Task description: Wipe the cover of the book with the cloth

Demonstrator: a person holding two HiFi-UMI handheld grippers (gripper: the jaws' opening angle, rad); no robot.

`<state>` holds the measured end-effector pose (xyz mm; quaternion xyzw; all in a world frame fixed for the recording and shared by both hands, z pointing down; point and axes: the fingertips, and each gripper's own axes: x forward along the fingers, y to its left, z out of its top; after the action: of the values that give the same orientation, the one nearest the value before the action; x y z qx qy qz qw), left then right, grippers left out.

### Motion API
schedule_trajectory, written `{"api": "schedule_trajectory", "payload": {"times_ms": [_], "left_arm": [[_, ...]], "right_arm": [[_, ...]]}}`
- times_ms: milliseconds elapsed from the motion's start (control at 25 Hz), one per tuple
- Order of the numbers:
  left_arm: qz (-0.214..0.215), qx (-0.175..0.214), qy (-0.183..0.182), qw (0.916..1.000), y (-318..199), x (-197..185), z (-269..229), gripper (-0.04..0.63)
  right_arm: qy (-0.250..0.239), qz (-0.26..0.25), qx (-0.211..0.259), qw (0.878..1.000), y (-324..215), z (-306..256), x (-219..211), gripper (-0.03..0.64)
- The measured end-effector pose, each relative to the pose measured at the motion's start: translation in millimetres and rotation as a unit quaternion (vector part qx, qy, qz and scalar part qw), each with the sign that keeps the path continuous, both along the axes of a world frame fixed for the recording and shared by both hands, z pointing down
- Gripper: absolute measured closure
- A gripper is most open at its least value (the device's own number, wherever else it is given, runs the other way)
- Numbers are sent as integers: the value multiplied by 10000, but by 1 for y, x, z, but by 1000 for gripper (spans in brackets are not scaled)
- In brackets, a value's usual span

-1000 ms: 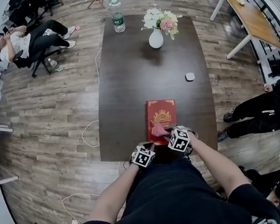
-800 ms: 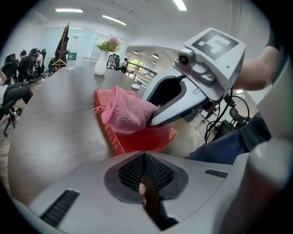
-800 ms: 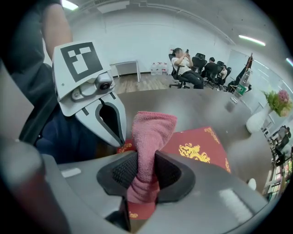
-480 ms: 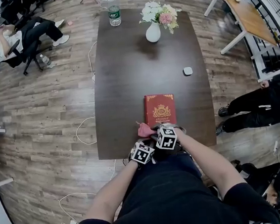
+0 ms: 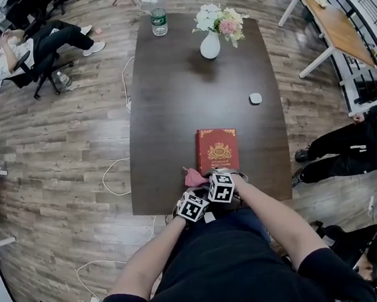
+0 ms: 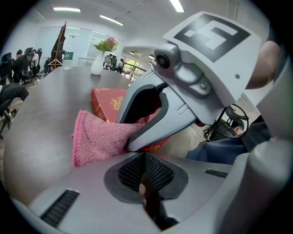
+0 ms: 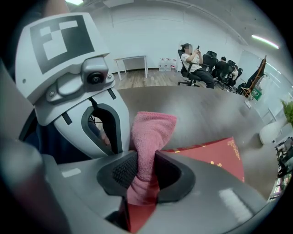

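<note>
Right gripper view: cloth clamped between fingers, beside book.

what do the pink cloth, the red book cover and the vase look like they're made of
Pink cloth: soft terry or microfibre, going by its nubbly looped surface and limp fold.
Book cover: red with gold ornament and a fairly matte look; probably cloth or leatherette over board, but the pictures don't settle which.
Vase: plain white and smooth, likely ceramic.
</note>
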<state>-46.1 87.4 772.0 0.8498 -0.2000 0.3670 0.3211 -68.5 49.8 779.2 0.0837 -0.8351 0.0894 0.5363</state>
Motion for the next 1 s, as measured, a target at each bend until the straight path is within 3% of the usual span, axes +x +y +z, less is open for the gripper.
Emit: {"api": "schedule_trajectory", "payload": {"times_ms": [720, 1000], "left_arm": [[55, 26, -267, 9996, -5, 0, 0, 600], [5, 217, -178, 9996, -9, 3, 4, 600]], "right_arm": [[-36, -11, -37, 10000, -2, 2, 15, 506], [-83, 73, -23, 9999, -1, 2, 18, 507]]}}
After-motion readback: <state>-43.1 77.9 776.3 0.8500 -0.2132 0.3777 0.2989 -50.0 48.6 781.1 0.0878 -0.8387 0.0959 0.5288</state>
